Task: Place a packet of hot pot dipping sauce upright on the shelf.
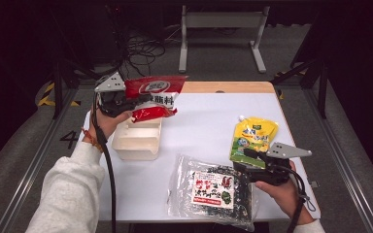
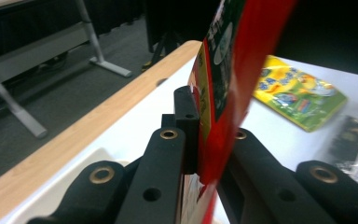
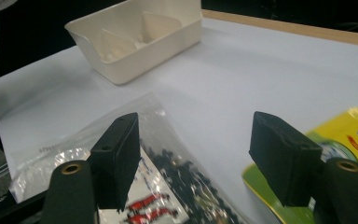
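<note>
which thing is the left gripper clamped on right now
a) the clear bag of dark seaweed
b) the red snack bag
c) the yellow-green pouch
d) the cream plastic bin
b: the left gripper has its jaws shut on the red snack bag, lifted above the cream plastic bin, while the yellow-green pouch and the clear bag of dark seaweed lie on the table.

The white table (image 1: 209, 121) carries a cream bin (image 1: 137, 140), yellow pouch (image 1: 252, 137) and clear bag (image 1: 212, 191).
</note>
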### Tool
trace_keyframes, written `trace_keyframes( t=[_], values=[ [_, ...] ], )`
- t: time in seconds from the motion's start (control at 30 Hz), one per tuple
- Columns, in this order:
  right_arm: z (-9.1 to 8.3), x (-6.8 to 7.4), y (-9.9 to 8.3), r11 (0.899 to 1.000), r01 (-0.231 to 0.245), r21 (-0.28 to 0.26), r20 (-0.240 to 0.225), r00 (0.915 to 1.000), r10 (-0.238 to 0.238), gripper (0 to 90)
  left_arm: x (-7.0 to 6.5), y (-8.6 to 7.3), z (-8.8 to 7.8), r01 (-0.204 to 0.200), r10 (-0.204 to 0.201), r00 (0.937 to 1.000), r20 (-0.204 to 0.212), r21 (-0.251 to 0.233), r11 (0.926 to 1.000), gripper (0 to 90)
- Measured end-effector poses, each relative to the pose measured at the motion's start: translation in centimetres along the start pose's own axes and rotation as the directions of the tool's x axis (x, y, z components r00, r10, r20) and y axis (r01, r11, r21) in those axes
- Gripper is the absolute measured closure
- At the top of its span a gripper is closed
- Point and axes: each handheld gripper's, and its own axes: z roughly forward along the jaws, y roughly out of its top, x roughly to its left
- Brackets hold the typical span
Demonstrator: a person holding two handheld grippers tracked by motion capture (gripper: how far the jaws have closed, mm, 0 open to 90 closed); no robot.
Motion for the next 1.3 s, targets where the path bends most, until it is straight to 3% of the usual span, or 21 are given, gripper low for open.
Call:
trace_keyframes(
  t=[0.2,0.3,0.53,0.6,0.8,0.93,1.1,1.3],
  values=[
    [-2.2,-0.6,-1.8,0.999,-0.035,0.014,0.057,0.9978,0.034,33.0,2.8,-0.6,1.3,-0.012,0.013,0.9991,-0.040,0.031,0.9995,90.0],
    [-3.0,-0.7,-2.7,0.999,-0.041,0.030,0.093,0.9950,0.038,33.0,4.1,-1.2,2.6,-0.021,0.024,0.9986,-0.047,0.077,0.9968,90.0],
    [-4.0,-0.6,-3.7,0.998,-0.054,0.042,0.126,0.9909,0.048,32.8,5.8,-2.7,4.2,-0.017,0.030,0.9954,-0.091,0.140,0.9900,90.0],
    [-4.3,-0.6,-3.8,0.998,-0.058,0.040,0.134,0.9896,0.052,32.8,6.2,-3.2,4.5,-0.020,0.033,0.9959,-0.084,0.157,0.9874,90.0],
    [-4.3,-0.6,-4.1,0.997,-0.067,0.049,0.146,0.9875,0.059,31.8,7.1,-4.7,5.0,0.020,-0.005,0.9951,-0.099,0.146,0.9891,90.0],
    [-4.0,-0.5,-4.2,0.996,-0.063,0.058,0.138,0.9889,0.055,31.6,7.1,-5.2,5.5,0.020,-0.005,0.9954,-0.096,0.154,0.9879,89.8],
    [-3.6,-0.2,-4.1,0.996,-0.055,0.069,0.129,0.9906,0.045,31.5,7.3,-6.1,6.7,0.048,-0.028,0.9946,-0.100,0.202,0.9783,88.2],
    [-3.7,-0.4,-4.1,0.996,-0.052,0.069,0.129,0.9907,0.043,31.0,7.3,-5.8,5.3,0.071,-0.050,0.9908,-0.126,0.167,0.9834,78.5]
  ],
)
